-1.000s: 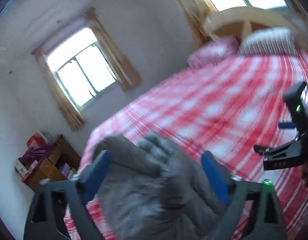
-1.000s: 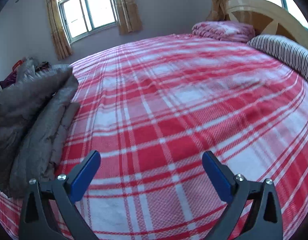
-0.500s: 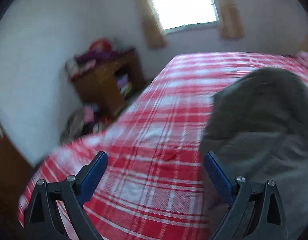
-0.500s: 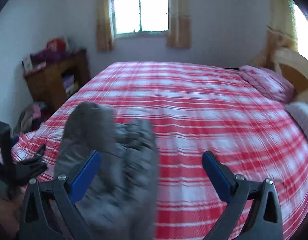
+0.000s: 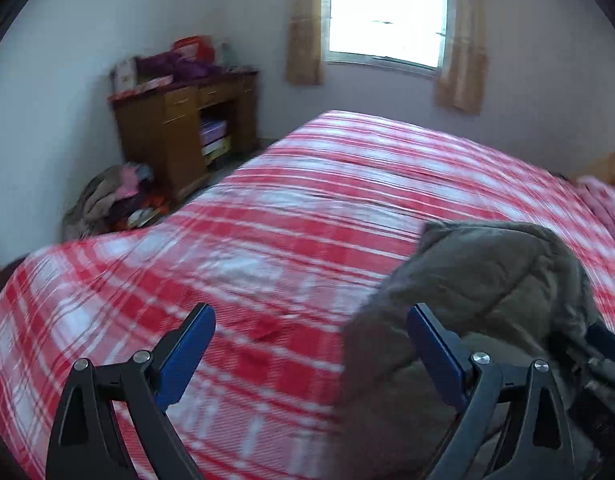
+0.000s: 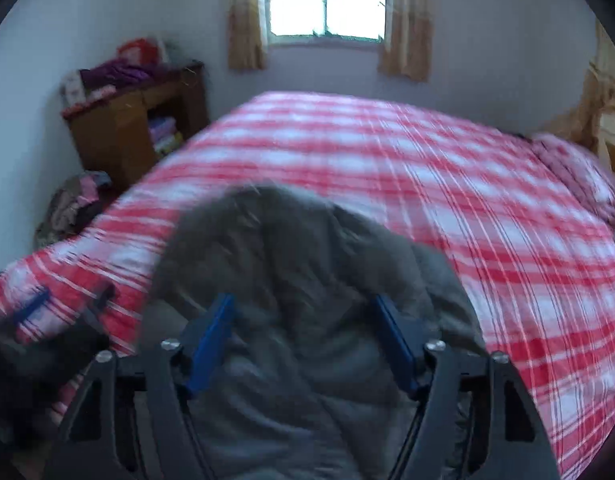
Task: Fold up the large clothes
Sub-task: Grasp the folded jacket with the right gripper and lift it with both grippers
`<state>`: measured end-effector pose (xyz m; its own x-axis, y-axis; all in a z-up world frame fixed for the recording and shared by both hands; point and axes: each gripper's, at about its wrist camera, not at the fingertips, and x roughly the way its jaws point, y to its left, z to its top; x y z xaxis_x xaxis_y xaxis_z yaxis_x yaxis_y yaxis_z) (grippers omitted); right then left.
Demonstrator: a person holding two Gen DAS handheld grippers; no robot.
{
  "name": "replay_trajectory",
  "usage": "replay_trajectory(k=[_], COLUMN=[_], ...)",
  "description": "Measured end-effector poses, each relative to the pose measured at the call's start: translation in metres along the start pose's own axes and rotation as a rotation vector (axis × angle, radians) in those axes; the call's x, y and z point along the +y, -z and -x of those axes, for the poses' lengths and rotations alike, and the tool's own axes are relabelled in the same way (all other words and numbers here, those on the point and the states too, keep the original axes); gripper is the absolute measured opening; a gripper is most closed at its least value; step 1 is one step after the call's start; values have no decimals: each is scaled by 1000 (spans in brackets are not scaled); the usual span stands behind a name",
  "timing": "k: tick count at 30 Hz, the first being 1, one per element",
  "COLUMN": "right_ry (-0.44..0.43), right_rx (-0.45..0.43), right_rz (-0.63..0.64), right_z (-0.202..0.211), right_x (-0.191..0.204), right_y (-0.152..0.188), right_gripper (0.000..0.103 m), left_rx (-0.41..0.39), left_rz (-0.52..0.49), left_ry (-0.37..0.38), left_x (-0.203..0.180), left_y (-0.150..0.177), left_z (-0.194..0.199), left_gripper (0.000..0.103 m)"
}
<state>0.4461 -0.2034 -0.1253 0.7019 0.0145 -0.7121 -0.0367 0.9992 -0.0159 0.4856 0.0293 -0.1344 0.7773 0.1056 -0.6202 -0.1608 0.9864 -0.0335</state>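
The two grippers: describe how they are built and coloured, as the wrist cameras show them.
Both look alike. The left gripper and right gripper each have two black plastic arms with triangular cut-outs, silver round screw heads at the joints, and flat blue pads on the inner faces of the fingers. No cables, markings or sleeves can be made out.

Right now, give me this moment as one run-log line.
step: fold grey jacket on plaid bed | left gripper: open, empty, beside jacket | right gripper: closing around jacket
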Motion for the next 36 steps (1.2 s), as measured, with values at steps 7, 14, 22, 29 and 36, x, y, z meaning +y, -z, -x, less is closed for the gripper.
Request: replay_trajectory(k=[7,14,22,29,36], right_ry=[36,-2,-22,-20,-22], right_rx=[5,8,5,10,32], right_rz=[-152,-234,-247,-256,-263], right_z=[-4,-17,-32,-36,-42], right_x=[-78,-104,-108,-107,-109], right_y=[39,58,69,74,77], right_gripper=[68,68,68,69,70], left_rx=[-32,-48,29,55,76], left_rz=[-184,-353,-267,-243,-235], left_ry=[-13,-97,-40,-20,-8], left_x=[-84,-130,-119,-120,-117], left_y=[5,31,37,43,43], left_z=[-1,-22,-47,-58,-63], left_gripper=[97,97,102,102,102])
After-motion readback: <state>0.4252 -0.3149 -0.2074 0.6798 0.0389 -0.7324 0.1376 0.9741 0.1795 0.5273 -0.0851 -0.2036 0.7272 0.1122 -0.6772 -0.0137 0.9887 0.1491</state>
